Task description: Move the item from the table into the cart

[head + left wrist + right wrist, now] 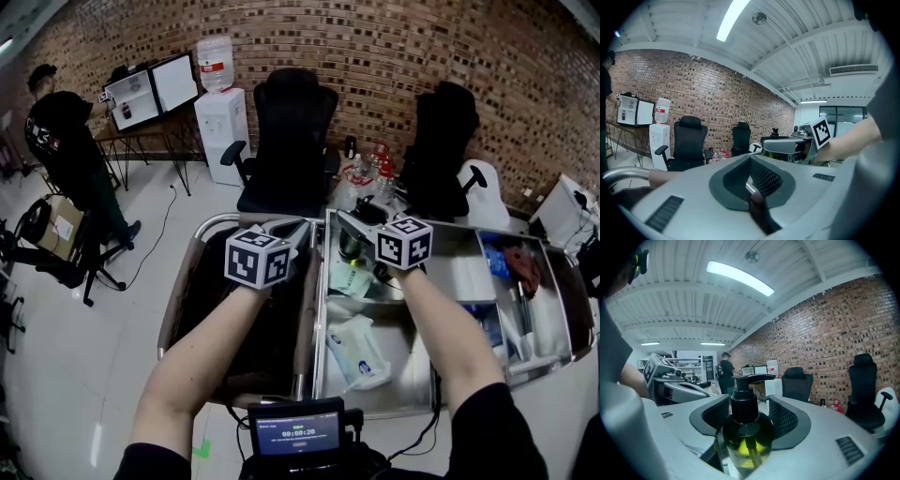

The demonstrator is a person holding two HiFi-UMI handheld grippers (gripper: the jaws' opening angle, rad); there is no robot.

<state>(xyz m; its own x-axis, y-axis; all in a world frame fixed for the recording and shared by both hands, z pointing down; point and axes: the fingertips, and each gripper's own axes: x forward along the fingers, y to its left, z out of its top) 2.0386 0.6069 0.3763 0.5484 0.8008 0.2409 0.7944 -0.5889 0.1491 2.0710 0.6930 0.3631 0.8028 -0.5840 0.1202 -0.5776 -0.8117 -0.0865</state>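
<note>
A dark pump bottle (746, 439) with yellow-green liquid stands upright between the pads of my right gripper (747, 413), which is shut on its body below the black pump head. In the head view the bottle (352, 246) is held by the right gripper (364, 228) over the far left part of the metal table (412, 389). My left gripper (289, 232) hovers over the black-lined cart (180, 300) at the left. In the left gripper view the left gripper (752, 183) has its jaws together, with nothing between them.
On the table lie a white wipes packet (361, 352), papers, and compartments with blue and red items (511, 262) at the right. Behind stand two black office chairs (291, 131), small bottles (370, 173), and a water dispenser (220, 117). A person (66, 141) stands far left.
</note>
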